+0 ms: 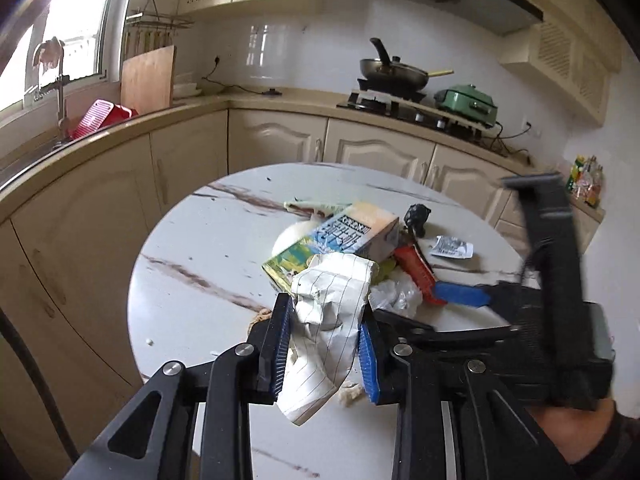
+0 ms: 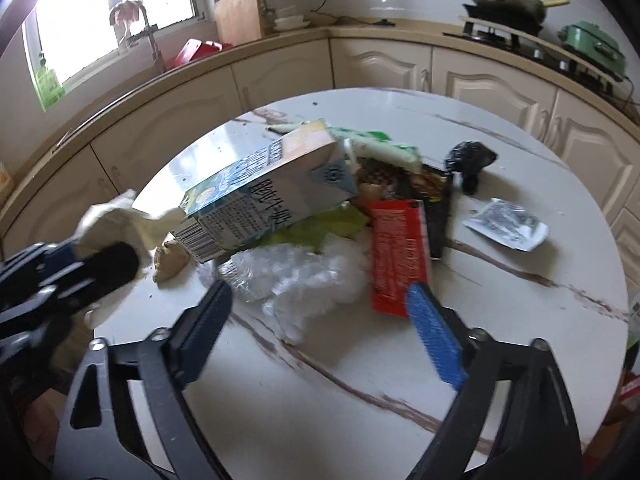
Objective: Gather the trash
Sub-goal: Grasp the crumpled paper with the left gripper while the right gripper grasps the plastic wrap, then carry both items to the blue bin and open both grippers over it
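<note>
Trash lies heaped in the middle of the round marble-patterned table (image 2: 360, 380), and one piece of it, a crumpled sheet of lined paper (image 1: 328, 320), is already up off the pile: the left gripper (image 1: 326, 344) has its blue-padded jaws pinched onto the paper from both sides, the wad bulging above and a tail of it hanging below. In the right wrist view that same gripper sits at the near left edge of the table with the pale paper sticking out beyond it.

Just beyond the held paper a milk carton (image 2: 272, 196) lies tilted on its side on top of the heap. Under and beside it are a wad of clear plastic wrap (image 2: 304, 280), something yellow-green, and a red wrapper (image 2: 396, 256) to the right. The right gripper (image 2: 320, 312) hangs over the near side of the pile with its jaws wide apart and nothing pressed between them; the plastic wrap lies in the gap ahead, and the blue pad of the right-hand finger lies over the red wrapper's near edge.

Farther right, a small silver sachet (image 2: 508, 224) lies apart on the bare top, and a crumpled black bag (image 2: 468, 164) sits at the far right of the heap. A brownish lump (image 2: 170, 260) rests near the carton's left end.

Behind the table run cream cabinets, with a pan (image 1: 394, 70) on the stove and a green electric cooker (image 1: 468, 102) to its right
</note>
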